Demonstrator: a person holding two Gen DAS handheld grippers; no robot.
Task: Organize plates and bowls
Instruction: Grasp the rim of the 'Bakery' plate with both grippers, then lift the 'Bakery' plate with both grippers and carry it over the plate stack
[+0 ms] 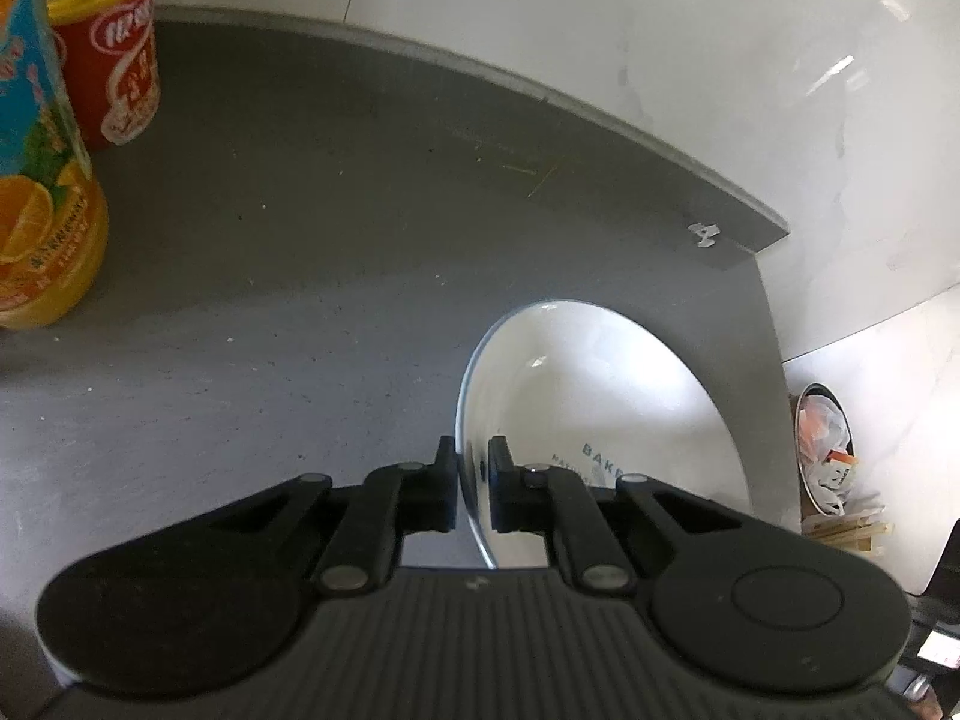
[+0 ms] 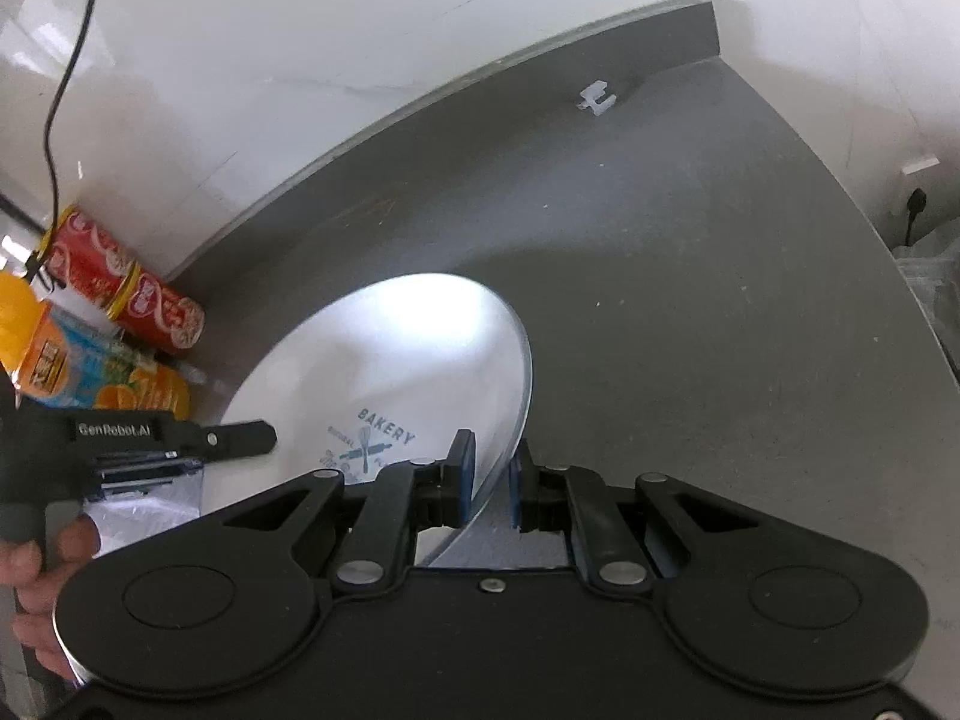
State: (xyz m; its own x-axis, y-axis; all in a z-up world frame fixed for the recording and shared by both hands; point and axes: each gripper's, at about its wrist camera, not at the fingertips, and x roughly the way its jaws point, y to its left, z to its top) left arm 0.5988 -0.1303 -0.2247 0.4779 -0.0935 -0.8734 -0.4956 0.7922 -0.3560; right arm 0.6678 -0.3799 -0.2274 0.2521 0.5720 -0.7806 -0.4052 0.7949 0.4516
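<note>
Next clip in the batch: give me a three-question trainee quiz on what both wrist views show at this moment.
1. True or false: the white round ceramic plate with the BAKERY print lies flat on the grey countertop, untouched.
2. Which claws pinch the plate's rim? A) left only B) right only C) both
3. Fill in: beside the red labelled can stands an ____ juice bottle.

Key:
1. False; its rim sits between the fingers of the left claw and the right claw.
2. C
3. orange
</note>
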